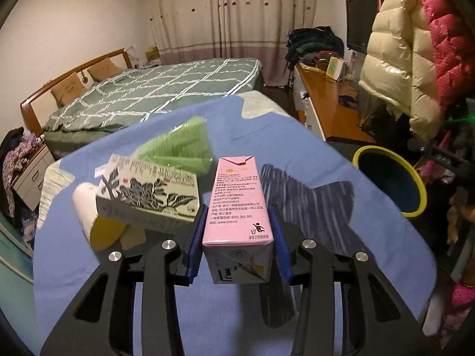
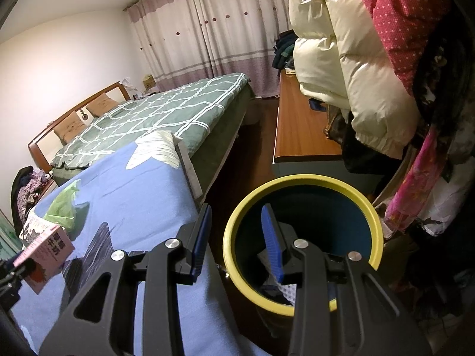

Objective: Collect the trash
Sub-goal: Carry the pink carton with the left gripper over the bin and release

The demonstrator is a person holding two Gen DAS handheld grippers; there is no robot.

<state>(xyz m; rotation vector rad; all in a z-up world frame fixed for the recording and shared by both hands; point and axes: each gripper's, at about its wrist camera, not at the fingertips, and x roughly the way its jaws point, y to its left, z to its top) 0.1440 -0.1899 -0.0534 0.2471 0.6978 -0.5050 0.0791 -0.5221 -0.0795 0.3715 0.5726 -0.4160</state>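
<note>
Pink carton [image 1: 237, 207] pinched by left gripper [image 1: 237, 237] | right gripper [image 2: 237, 237] spread, empty | carry upright to bin [image 1: 392, 178], release over opening

Dim indoor light, fisheye-curved edges, slight blur.

1. Bed [image 1: 154, 95] with green checked cover, wooden headboard [image 1: 71, 77] and two tan pillows; stands beyond the blue sheet [image 1: 297, 148].
2. Striped curtains [image 1: 225, 14] closed across the far wall.
3. Wooden desk [image 2: 299, 124] right of the bed; dark monitor [image 1: 360, 20] and piled clothes [image 1: 314, 44] on it.
4. Cream padded jacket [image 2: 350, 59] hanging beside a red dotted jacket [image 2: 397, 20].
</note>
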